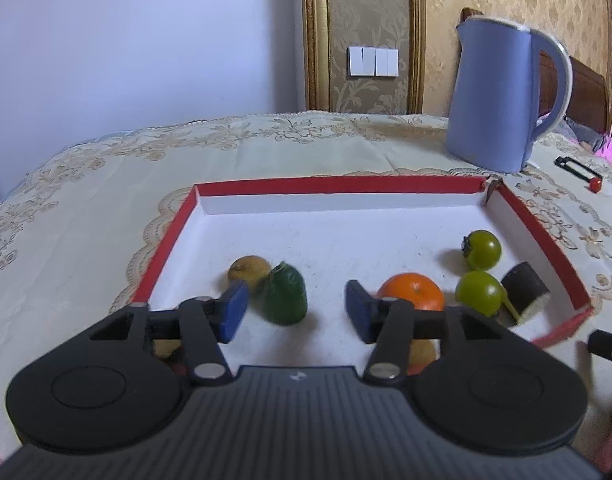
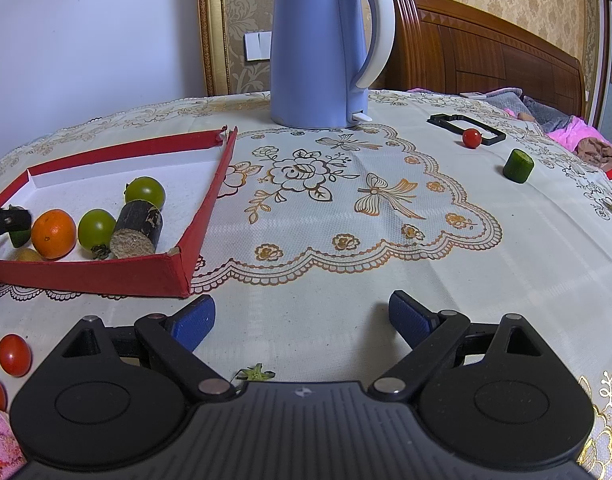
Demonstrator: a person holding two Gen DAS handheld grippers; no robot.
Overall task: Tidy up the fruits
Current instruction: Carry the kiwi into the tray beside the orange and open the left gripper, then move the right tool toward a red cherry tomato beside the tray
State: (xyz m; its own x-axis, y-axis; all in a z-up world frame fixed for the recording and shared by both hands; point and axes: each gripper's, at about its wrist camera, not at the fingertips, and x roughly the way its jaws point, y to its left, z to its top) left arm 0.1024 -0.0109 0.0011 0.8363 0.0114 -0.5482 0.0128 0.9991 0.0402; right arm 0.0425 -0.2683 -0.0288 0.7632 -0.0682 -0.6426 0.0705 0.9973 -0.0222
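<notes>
left gripper [image 1: 296, 312]: jaws apart over red tray [image 1: 545, 236], green cucumber piece [image 1: 284, 294] loose between | right gripper [image 2: 302, 320]: wide apart, empty, above tabletop [image 2: 345, 240]

Non-task items on the table

A blue electric kettle [image 2: 319, 46] with white handle stands upright on the embroidered tablecloth [image 2: 345, 216]. A black rectangular frame [image 2: 465, 128] lies flat near the far right. Wall switches [image 1: 373, 62] are mounted behind; a wooden headboard [image 2: 485, 52] stands beyond the table.
</notes>
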